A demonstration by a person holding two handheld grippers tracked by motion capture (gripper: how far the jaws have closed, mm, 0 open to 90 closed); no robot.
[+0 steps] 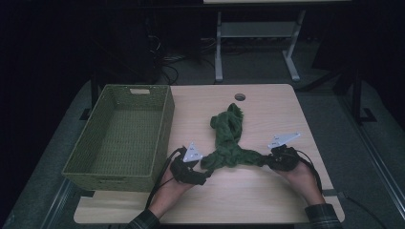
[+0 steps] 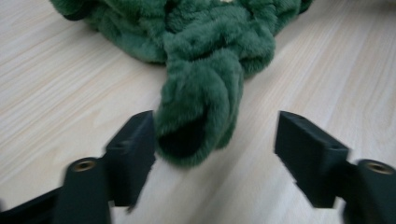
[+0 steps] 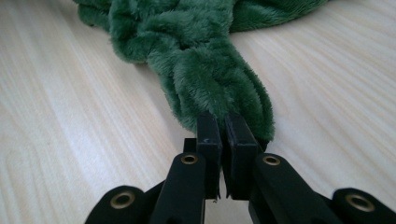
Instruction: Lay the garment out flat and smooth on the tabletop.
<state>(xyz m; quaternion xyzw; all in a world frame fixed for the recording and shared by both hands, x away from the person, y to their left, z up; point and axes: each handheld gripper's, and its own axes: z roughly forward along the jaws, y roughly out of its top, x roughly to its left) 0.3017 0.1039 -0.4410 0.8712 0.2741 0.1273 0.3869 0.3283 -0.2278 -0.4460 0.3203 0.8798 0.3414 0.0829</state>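
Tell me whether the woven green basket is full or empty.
Empty: the high view shows the woven green basket's bare woven floor; the fuzzy green cloth lies outside on the table.

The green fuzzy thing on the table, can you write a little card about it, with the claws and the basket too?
thing: green plush garment, bunched up on the wooden table
left claw: open, one fluffy end between its jaws, only the left jaw touches it
right claw: shut on another end of the garment
basket: green, woven, nothing inside, at the table's left side
garment in basket: not yet
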